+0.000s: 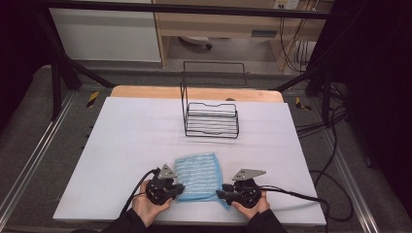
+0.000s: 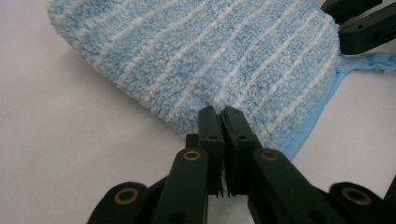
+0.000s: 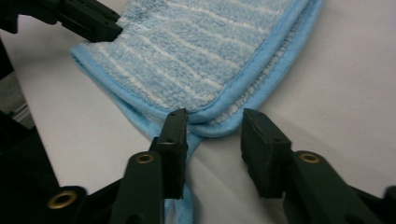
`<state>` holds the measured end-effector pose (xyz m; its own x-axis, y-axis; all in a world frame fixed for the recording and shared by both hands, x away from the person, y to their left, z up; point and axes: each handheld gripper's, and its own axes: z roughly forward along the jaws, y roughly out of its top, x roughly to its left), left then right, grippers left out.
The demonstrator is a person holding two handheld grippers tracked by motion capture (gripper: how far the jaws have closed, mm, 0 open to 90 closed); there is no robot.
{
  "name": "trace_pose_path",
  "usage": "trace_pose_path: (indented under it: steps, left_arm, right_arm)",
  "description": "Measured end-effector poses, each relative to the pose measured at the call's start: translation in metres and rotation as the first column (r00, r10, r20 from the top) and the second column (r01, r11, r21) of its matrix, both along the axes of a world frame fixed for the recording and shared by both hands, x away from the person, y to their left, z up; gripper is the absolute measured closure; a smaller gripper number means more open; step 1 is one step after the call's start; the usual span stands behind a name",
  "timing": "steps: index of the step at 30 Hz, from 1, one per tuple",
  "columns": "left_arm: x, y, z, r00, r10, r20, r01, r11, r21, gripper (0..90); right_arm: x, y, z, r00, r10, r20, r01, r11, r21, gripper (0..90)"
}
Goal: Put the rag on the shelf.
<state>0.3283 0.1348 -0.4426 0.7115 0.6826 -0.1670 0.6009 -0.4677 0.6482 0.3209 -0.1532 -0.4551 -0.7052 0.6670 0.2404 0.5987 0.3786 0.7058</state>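
A light blue striped microfibre cloth (image 1: 198, 175) lies folded on the white table (image 1: 131, 141) near the front edge. My left gripper (image 1: 180, 187) is at the cloth's left side; in the left gripper view its jaws (image 2: 223, 116) are pinched shut on the fuzzy edge of the cloth (image 2: 201, 51). My right gripper (image 1: 221, 193) is at the cloth's front right corner. In the right gripper view its jaws (image 3: 212, 126) stand apart around the hemmed corner of the cloth (image 3: 196, 51), with one pad beside the hem and the other clear of it.
A black wire rack (image 1: 212, 119) stands at the back middle of the table, with a tall wire frame behind it. A wooden board edge (image 1: 145, 91) runs along the far side. Cables (image 1: 296, 194) trail from both grippers toward the right.
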Motion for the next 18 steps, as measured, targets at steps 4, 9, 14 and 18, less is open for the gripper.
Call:
trace_pose_path:
  steps: [4, 9, 14, 18]
  left_arm:
    - [0.005, 0.004, 0.002, 0.9998, -0.012, -0.016, 0.012, 0.9999, -0.006, 87.8]
    - [0.009, 0.009, 0.005, 0.9996, -0.025, -0.012, 0.025, 0.9996, 0.009, 88.0]
    - [0.013, 0.021, 0.008, 0.9991, -0.041, -0.013, 0.042, 0.9986, 0.032, 87.9]
    - [0.017, 0.031, 0.006, 0.9986, -0.050, -0.018, 0.050, 0.9987, 0.005, 87.7]
  right_arm:
    - [-0.001, 0.001, 0.001, 0.9998, 0.007, -0.019, -0.007, 1.000, -0.006, 81.0]
    - [0.000, -0.001, 0.005, 0.9995, 0.028, -0.017, -0.028, 0.999, 0.023, 84.2]
    - [0.003, -0.007, 0.015, 0.9988, -0.005, 0.049, 0.003, 0.999, 0.053, 73.2]
    - [0.007, -0.012, 0.016, 0.9962, -0.037, 0.079, 0.033, 0.998, 0.055, 63.6]
